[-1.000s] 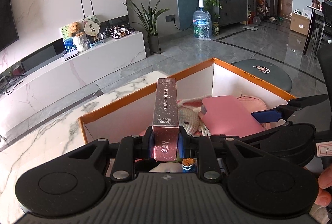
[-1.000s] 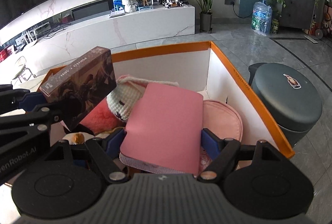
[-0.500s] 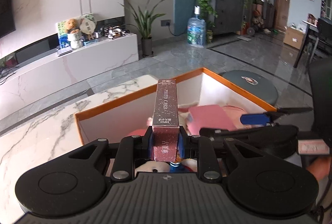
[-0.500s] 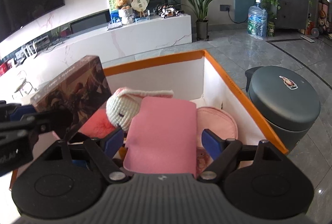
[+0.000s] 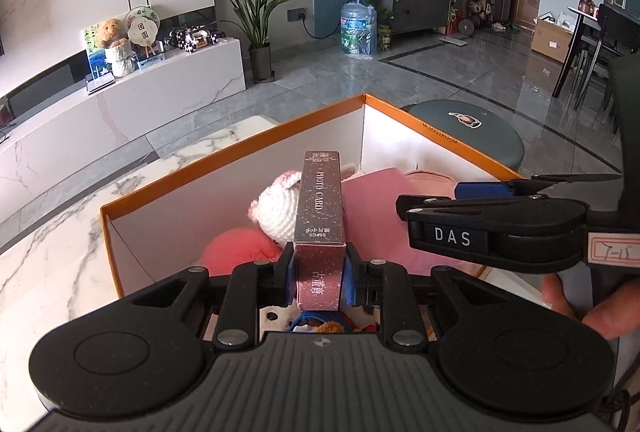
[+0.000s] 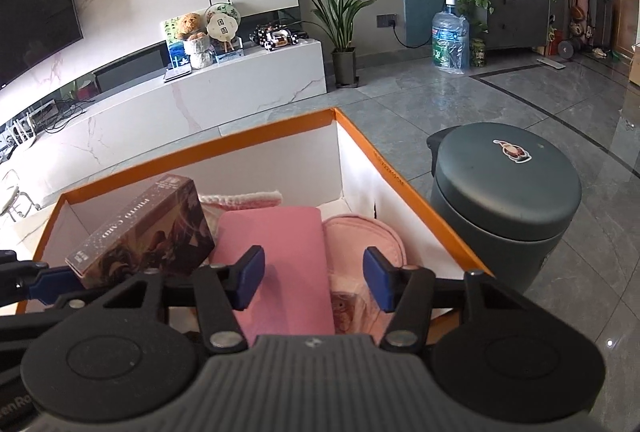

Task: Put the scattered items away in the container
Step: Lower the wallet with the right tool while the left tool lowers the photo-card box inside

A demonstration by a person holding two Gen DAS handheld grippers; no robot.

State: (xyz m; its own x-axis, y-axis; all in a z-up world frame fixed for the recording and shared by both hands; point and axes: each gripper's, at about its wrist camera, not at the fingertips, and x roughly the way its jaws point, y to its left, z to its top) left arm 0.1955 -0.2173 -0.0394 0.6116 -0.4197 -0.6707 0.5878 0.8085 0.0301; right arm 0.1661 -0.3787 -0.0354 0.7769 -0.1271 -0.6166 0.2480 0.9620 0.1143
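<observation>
My left gripper (image 5: 319,278) is shut on a dark "PHOTO CARD" box (image 5: 320,216) and holds it above the orange-rimmed white box (image 5: 224,148). The card box also shows in the right wrist view (image 6: 144,232). My right gripper (image 6: 314,282) is open and empty above a pink flat pouch (image 6: 276,264) that lies inside the container (image 6: 400,184). A white crocheted plush (image 5: 276,212), a red fuzzy item (image 5: 236,248) and a pink round pouch (image 6: 360,236) also lie inside.
The container sits on a white marble table (image 5: 52,252). A dark green round bin (image 6: 508,192) stands on the floor just right of the table. A white TV cabinet (image 6: 200,100) is across the room.
My right gripper has opened and let go of the pink flat pouch, which now lies in the container. My left gripper still holds the card box over the container.
</observation>
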